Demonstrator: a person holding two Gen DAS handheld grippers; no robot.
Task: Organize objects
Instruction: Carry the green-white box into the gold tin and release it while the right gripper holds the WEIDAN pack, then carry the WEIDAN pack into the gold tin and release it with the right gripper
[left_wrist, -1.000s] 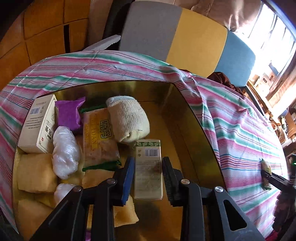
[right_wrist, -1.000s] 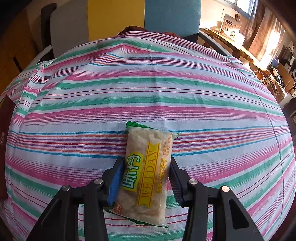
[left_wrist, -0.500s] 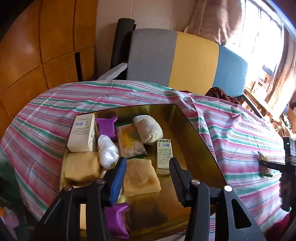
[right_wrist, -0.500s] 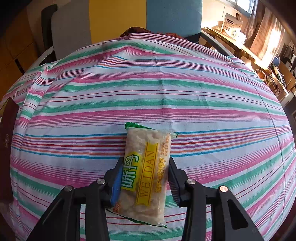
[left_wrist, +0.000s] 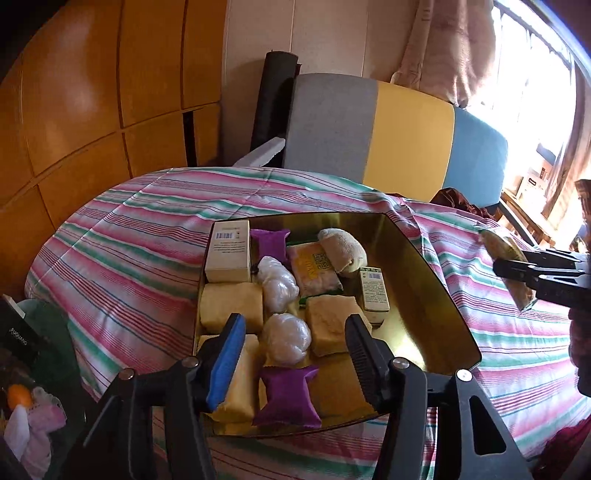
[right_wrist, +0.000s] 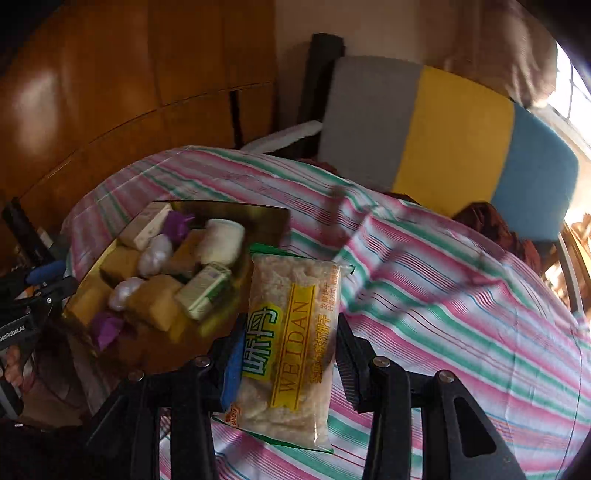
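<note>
Jaws on the right gripper (right_wrist: 284, 363) are clamped on the sides of a snack packet (right_wrist: 290, 343), which hangs clear of the striped cloth (right_wrist: 461, 295). Jaws on the left gripper (left_wrist: 293, 356) have just been opening and now stand partly apart with nothing between them, raised over the near edge of the gold tray (left_wrist: 436, 295).

Landmark: the tray. Its left two thirds is filled with boxes, yellow blocks, white bundles, purple packets, a rolled cloth and a matching snack packet. A small green box (left_wrist: 375, 291) lies just right of that group. The tray's right third is bare. The held packet is to the right of the tray, above the cloth, not yet over the rim.

Step in hand (judged): carry the packet to the tray and set it down.

1. Keep the grip on the packet's long edges; the film is soft and may slip or buckle.
2. Cross the right rim with the packet's lower end clear of it.
3. Aim for the bare floor right of the green box, long side parallel to it.
4. Lower until the packet lies flat, then release.
5. Hold the left gripper clear of the path.
</note>
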